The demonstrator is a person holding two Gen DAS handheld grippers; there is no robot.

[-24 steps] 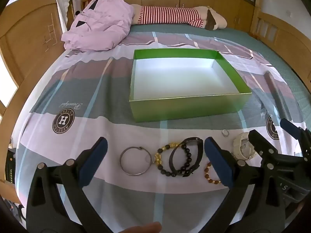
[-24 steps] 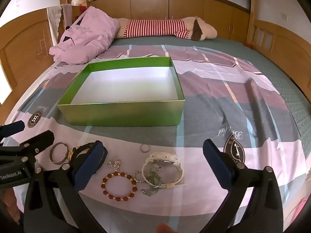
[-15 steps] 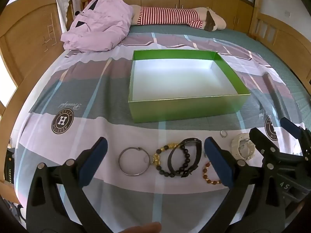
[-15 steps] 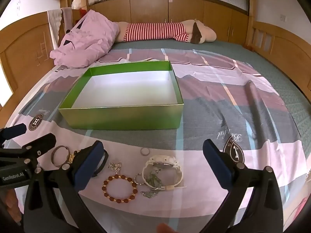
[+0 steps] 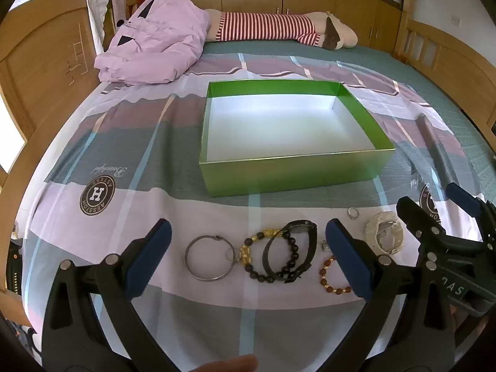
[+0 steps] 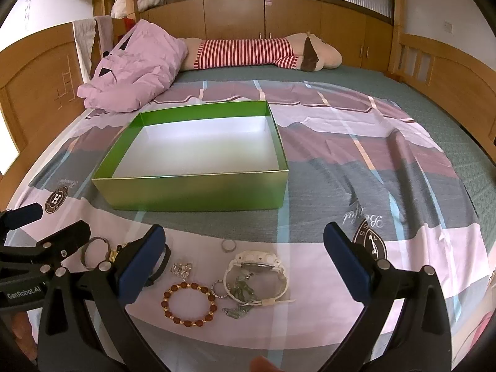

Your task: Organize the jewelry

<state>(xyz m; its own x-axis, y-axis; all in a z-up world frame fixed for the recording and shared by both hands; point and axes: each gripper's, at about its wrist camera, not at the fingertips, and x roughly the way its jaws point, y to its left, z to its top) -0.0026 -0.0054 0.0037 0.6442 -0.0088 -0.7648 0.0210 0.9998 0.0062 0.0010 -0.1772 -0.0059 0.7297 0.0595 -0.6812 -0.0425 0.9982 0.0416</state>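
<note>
Left wrist view, jewelry row [image 5: 279,255] running left-right, green box [image 5: 294,173] beyond, apparently empty

I see a glossy green cardboard box [image 5: 294,172], a shiny metal bangle [image 5: 210,261] — on smooth printed cloth sheet [image 5: 130,210].

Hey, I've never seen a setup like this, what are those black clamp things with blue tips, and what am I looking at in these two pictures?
Those are handheld grippers, one in each of a person's hands, each carrying its own fisheye camera. One picture looks along the left gripper, the other along the right gripper. Both are open and hold nothing. On the bedsheet stands an empty green box. In front of it lie a silver bangle, a black bracelet, a brown bead bracelet, a white watch and a small ring.
</note>
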